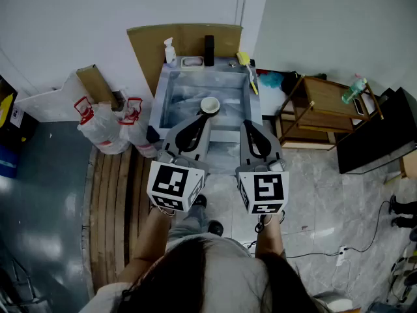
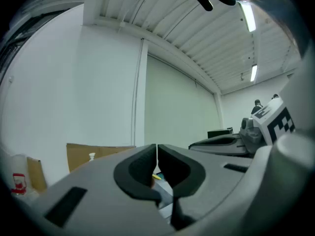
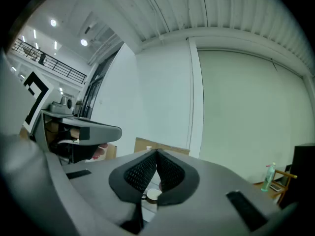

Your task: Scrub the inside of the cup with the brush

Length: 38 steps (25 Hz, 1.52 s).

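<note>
Left gripper [image 1: 202,119]: jaws pressed together, nothing between them; held over the sink's near edge.
Right gripper [image 1: 249,124]: jaws pressed together, empty; beside the left one.
Cup [image 1: 210,105]: white, in the sink basin [image 1: 171,100], just beyond the left gripper's tips; mouth appears to face up.
Brush [image 1: 250,75]: yellow handle, lying on the sink's right rim, untouched.
Step in hand: likely the approach; nothing gripped yet.
Handling note: spread both jaws before lowering. Right takes the brush mid-handle; left pinches the cup wall to steady it.

left gripper [image 2: 156,151]: jaws together, nothing between
gap below tips: yellow sliver [image 2: 155,177], unidentifiable
left background: cardboard [image 2: 106,153], white bottle [image 2: 92,156]
right side: right gripper [image 2: 263,124]
</note>
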### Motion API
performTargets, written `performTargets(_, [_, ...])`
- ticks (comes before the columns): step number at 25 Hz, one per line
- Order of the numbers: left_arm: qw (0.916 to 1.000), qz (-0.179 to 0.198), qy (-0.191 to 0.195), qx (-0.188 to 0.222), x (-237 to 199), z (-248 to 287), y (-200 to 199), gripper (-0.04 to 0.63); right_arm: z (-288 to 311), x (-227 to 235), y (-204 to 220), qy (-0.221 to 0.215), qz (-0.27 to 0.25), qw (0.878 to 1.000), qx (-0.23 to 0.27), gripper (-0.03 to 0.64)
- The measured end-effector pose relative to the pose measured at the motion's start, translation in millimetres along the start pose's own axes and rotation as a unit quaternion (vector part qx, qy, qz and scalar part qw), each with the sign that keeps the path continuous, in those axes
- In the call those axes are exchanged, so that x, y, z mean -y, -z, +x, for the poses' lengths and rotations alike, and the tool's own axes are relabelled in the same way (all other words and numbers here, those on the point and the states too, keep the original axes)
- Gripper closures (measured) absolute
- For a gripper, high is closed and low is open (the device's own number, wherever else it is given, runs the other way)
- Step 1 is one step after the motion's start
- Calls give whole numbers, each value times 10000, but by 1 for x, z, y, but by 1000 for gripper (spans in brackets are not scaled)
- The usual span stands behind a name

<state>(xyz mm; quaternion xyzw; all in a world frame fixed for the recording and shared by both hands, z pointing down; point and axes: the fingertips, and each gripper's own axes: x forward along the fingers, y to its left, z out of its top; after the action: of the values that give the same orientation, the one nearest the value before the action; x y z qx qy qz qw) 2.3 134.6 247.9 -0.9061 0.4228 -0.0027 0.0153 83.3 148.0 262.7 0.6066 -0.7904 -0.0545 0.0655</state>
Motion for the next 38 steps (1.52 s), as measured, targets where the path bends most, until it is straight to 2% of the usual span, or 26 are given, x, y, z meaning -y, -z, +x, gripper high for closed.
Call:
performTargets(3, [10000,60,73,-17,-20,18,5,580,25,0,1,41,45,10000,66,594])
performTargets(10, [9991,-32,269,-339,-70,52,30,578,77,9,10,152,671,9976,-81,592])
performTargets(17, [9966,-355,430,-605,-106,76,61,578,109,15,22,432,658,9962,-374,593])
performTargets(25, [9933,-493,501,-919,-119,104,97,578,130,33,49,556,732,9933,-704,592])
performTargets(38, [9841,-598,335,-1639,-146,155,163,577,193,80,104,271,673,9873,-1412,591])
